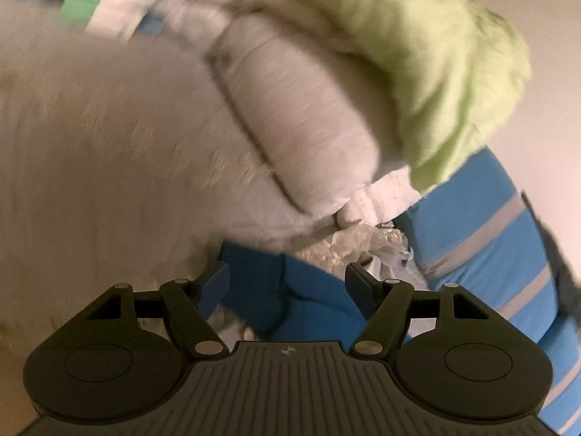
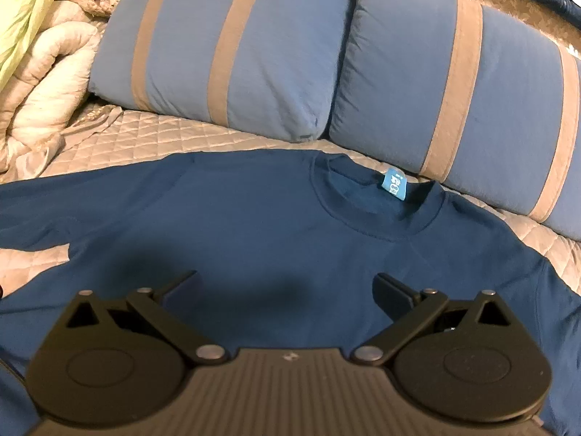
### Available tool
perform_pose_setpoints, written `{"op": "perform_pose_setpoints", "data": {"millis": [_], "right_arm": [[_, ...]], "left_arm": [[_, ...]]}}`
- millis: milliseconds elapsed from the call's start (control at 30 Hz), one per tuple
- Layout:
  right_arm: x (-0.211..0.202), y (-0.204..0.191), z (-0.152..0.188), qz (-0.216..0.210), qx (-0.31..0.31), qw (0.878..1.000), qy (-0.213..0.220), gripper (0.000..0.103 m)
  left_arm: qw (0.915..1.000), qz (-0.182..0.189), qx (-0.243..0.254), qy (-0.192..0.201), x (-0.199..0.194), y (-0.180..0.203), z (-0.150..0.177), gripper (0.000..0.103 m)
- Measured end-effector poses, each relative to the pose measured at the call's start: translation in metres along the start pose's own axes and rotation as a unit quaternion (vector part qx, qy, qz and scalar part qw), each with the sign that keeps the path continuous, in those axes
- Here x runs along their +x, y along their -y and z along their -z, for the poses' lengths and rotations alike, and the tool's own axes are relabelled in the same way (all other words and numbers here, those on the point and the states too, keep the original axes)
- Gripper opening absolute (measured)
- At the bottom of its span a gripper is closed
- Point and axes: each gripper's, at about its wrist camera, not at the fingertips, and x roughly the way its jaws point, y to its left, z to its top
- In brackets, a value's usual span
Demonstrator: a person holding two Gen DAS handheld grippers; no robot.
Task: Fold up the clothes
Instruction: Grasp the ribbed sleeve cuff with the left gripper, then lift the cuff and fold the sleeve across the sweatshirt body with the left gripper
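A dark blue sweatshirt (image 2: 254, 218) lies flat on the quilted bed cover (image 2: 145, 134), its neck and light blue label (image 2: 394, 184) toward the pillows. My right gripper (image 2: 287, 290) is open and empty, hovering over the shirt's chest. In the blurred left wrist view, my left gripper (image 1: 287, 283) is open, its jaws on either side of a blue piece of the sweatshirt (image 1: 290, 290), likely a sleeve. I cannot tell if the fingers touch it.
Two blue pillows with grey stripes (image 2: 232, 51) (image 2: 472, 98) lie behind the shirt. A rolled beige duvet (image 2: 43, 83) and a lime green cloth (image 2: 25, 7) are at the left. In the left view the duvet (image 1: 297, 116), green cloth (image 1: 417, 54) and a pillow (image 1: 483, 239) fill the frame.
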Motion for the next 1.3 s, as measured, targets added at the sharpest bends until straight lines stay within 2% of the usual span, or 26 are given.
{"op": "perform_pose_setpoints", "data": {"millis": [100,233,367,433,700,767,833,867,933,1033,1133,1200,1300], "right_arm": [[0.0,-0.001,0.0,0.001,-0.001,1.0,0.0,0.103],[0.0,-0.002,0.0,0.001,-0.003,1.0,0.001,0.103],[0.001,-0.003,0.0,0.003,-0.007,1.0,-0.002,0.103],[0.0,-0.003,0.0,0.004,-0.008,1.0,-0.001,0.103],[0.002,-0.005,0.0,0.004,-0.015,1.0,-0.006,0.103],[0.002,-0.006,0.0,0.004,-0.016,1.0,-0.007,0.103],[0.003,-0.006,0.0,0.005,-0.016,1.0,-0.008,0.103],[0.003,-0.005,0.0,0.005,-0.015,1.0,-0.009,0.103],[0.004,-0.006,0.0,0.005,-0.016,1.0,-0.01,0.103],[0.004,-0.006,0.0,0.005,-0.016,1.0,-0.01,0.103],[0.005,-0.005,0.0,0.003,-0.017,1.0,-0.01,0.103],[0.005,-0.005,-0.001,0.003,-0.017,1.0,-0.01,0.103],[0.006,-0.004,-0.001,0.004,-0.017,1.0,-0.01,0.103]], "left_arm": [[0.9979,0.013,-0.063,-0.013,0.006,-0.019,0.011,0.069],[0.9903,0.038,-0.132,-0.025,0.02,-0.042,0.02,0.068],[0.9748,0.07,-0.21,-0.024,0.034,-0.063,0.028,0.068],[0.9682,0.084,-0.235,-0.017,0.038,-0.071,0.034,0.067],[0.9469,0.12,-0.298,0.017,0.051,-0.089,0.056,0.043],[0.9432,0.122,-0.308,0.022,0.051,-0.091,0.058,0.029],[0.9441,0.117,-0.308,0.018,0.053,-0.089,0.055,0.015],[0.9471,0.108,-0.302,0.014,0.053,-0.087,0.052,0.012],[0.9587,0.088,-0.27,0.011,0.049,-0.078,0.043,0.011],[0.98,0.061,-0.189,0.014,0.041,-0.053,0.027,0.011],[0.9934,0.045,-0.104,0.017,0.031,-0.024,0.012,0.011],[0.9974,0.043,-0.055,0.019,0.025,-0.003,0.007,0.011],[0.9986,0.047,0.007,0.023,0.016,0.027,0.001,0.011]]}}
